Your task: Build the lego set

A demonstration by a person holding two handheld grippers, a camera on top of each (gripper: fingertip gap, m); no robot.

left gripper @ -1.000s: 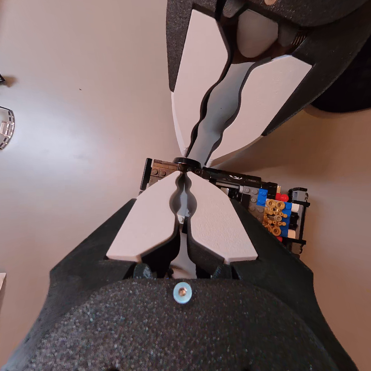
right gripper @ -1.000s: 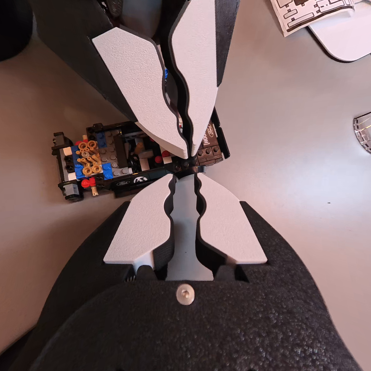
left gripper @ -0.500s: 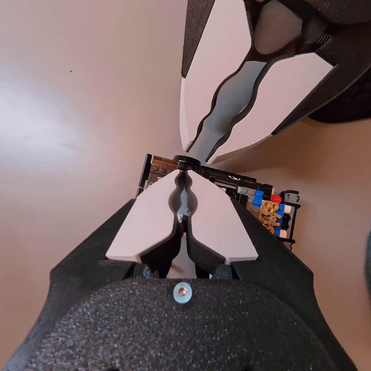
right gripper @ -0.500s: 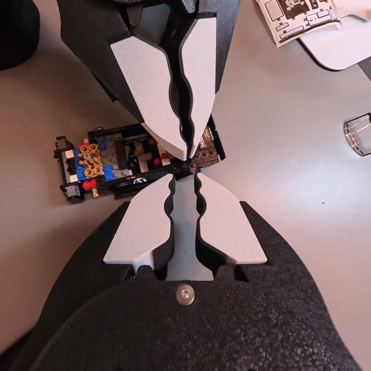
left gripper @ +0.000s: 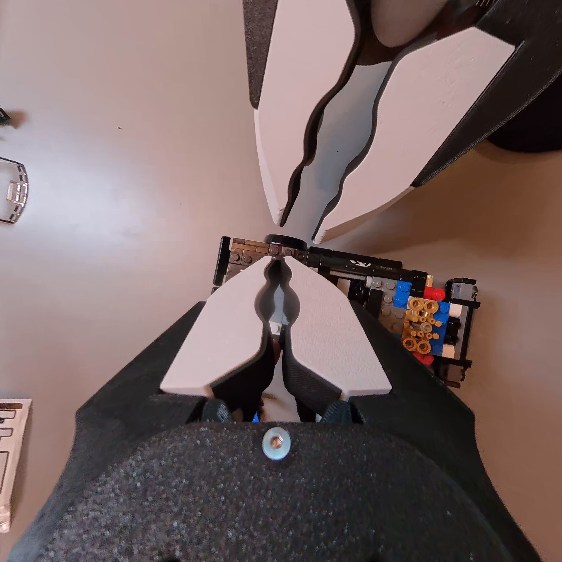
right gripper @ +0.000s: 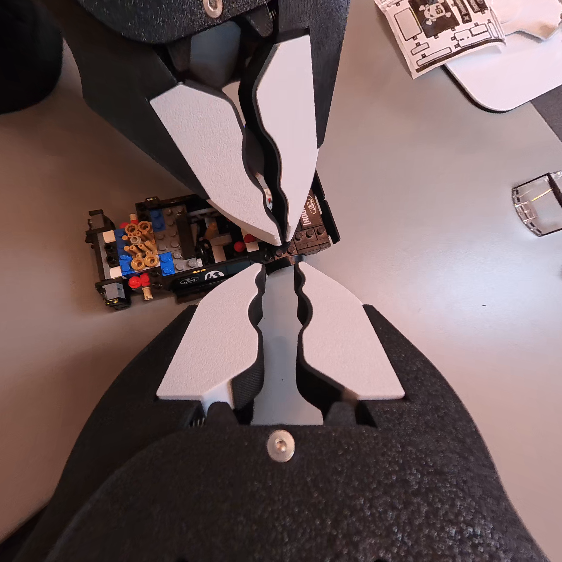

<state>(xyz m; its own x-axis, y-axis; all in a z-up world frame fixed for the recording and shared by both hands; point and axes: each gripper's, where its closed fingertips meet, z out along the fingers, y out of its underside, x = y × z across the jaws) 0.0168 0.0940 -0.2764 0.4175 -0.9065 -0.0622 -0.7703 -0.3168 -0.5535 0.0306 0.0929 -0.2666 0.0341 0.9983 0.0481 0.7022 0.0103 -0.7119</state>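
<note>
Left wrist view, from left to right: a clear curved windscreen piece (left gripper: 13, 190) lies at the far left edge of the pale surface (left gripper: 121, 91), with a printed sheet (left gripper: 10, 450) nearer the camera. In the middle, the left gripper (left gripper: 277, 258) has its fingertips pinched almost together on the brown studded end of the partly built lego car (left gripper: 343, 282). Whether it truly clamps a piece there cannot be told. Opposite it, the right gripper (left gripper: 298, 231) comes in from the top with a clear gap between its fingertips, poised just over a black round piece (left gripper: 284, 239) on the car's far edge, holding nothing visible.

The car lies flat, long axis running left to right. Its brown end points left; its end with blue, red and gold pieces (left gripper: 421, 322) points right.

Right wrist view mirrors this: gold pieces at left, brown end at right, then the windscreen piece (right gripper: 538, 208) and a sticker sheet (right gripper: 438, 33) at the top right.
</note>
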